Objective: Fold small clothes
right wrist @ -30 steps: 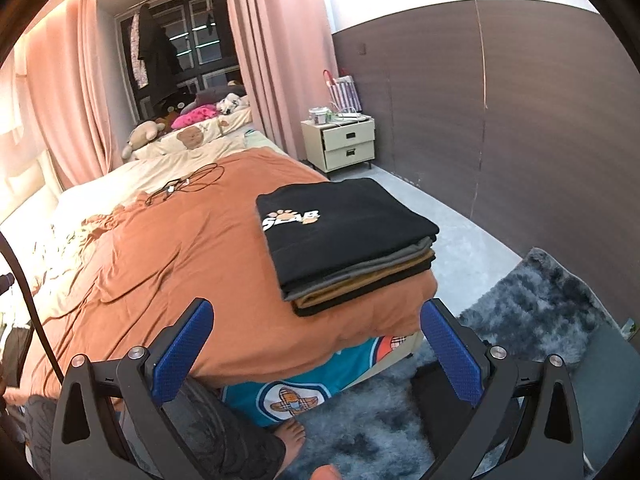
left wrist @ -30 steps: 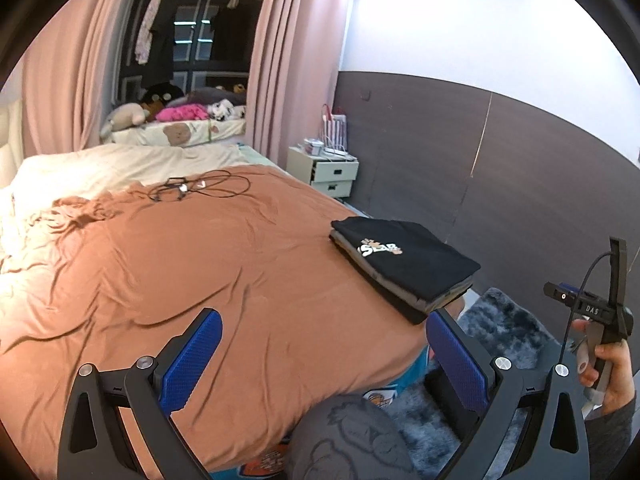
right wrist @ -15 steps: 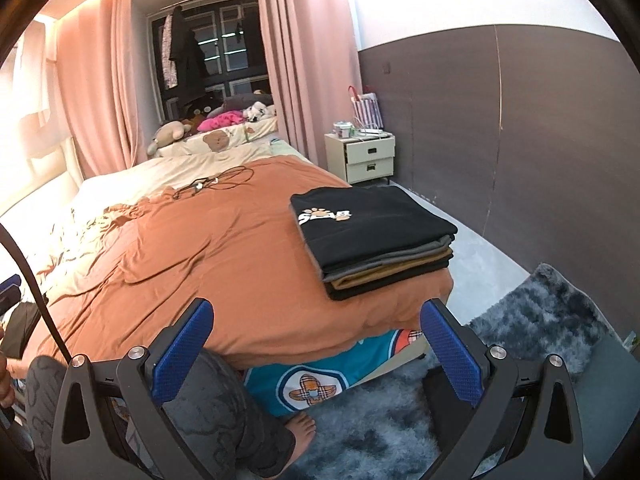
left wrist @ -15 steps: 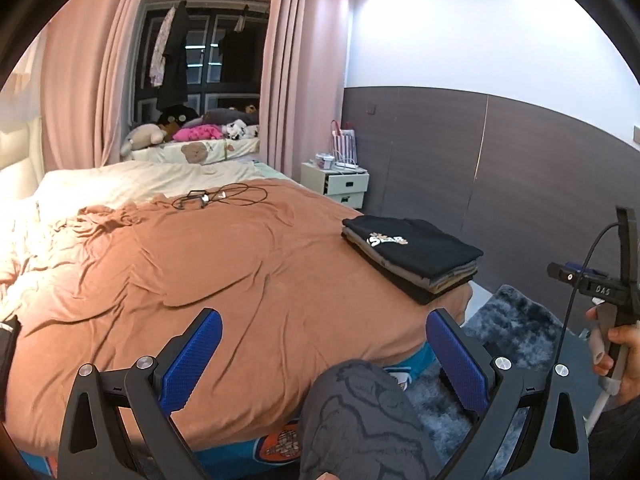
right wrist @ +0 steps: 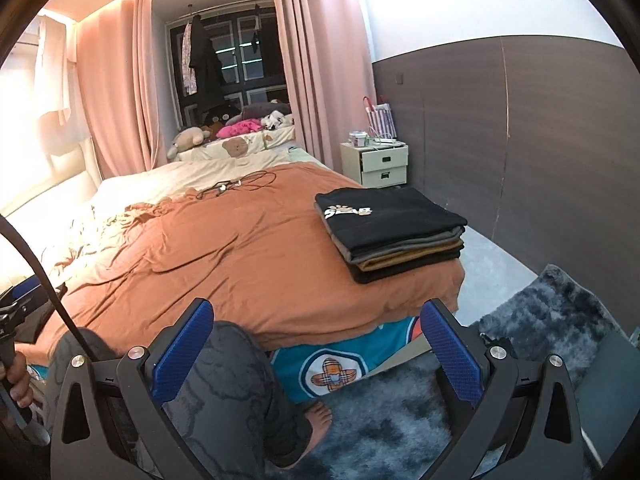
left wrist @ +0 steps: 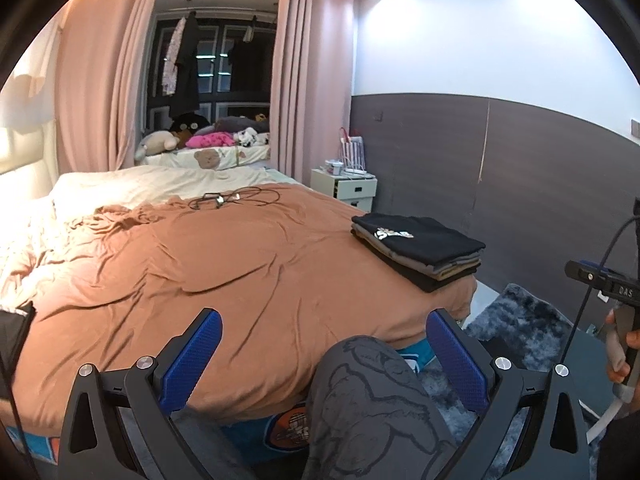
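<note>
On the bed's corner sits a neat clothes stack, both grippers' jaws spread.

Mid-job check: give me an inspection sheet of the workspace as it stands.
Surface: bed under a wrinkled orange cover, middle bare.
Job's things: stack of folded clothes at the bed's right corner, black top with a logo uppermost; no unfolded garment seen.
Clutter: cords far up the bed.
Grippers: left gripper and right gripper open, holding nothing, off the bed's near edge.
Cables: black lead in front of the right view.
Surroundings: nightstand, curtains, grey rug.
</note>
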`<act>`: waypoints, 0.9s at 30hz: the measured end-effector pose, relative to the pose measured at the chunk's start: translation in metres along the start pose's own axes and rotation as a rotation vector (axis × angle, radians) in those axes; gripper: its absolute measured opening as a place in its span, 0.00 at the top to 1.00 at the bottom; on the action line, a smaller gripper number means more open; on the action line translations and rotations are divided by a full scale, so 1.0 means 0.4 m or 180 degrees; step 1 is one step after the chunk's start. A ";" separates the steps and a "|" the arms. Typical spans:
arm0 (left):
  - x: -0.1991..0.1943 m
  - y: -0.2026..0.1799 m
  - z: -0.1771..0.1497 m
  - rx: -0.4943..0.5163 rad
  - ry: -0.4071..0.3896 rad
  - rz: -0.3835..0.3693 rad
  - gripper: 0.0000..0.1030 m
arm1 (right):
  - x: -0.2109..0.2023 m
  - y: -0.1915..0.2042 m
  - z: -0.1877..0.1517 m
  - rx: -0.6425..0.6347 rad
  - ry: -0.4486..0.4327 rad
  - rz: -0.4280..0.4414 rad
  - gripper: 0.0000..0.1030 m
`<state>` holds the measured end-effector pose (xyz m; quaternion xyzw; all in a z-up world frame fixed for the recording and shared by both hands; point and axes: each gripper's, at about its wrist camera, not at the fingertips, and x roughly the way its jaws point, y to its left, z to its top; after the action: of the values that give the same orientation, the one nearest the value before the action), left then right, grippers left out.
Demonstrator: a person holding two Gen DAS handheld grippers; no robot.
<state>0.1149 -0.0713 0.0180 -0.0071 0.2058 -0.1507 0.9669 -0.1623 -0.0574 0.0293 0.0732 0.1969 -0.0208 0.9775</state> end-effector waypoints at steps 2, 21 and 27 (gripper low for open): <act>-0.017 0.000 -0.005 0.0010 -0.0045 0.0035 0.00 | -0.007 0.007 -0.015 -0.0004 -0.0005 -0.0036 0.00; -0.054 0.002 -0.031 -0.0023 -0.0078 0.0107 0.00 | -0.029 0.064 -0.075 0.0035 -0.0015 -0.0005 0.00; -0.058 0.000 -0.035 0.0003 -0.0070 0.0108 0.00 | -0.028 0.086 -0.072 0.0047 -0.0023 -0.0002 0.00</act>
<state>0.0892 -0.0639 0.0142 -0.0048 0.1952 -0.1343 0.9715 -0.1814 -0.0188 0.0120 0.0802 0.1933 -0.0229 0.9776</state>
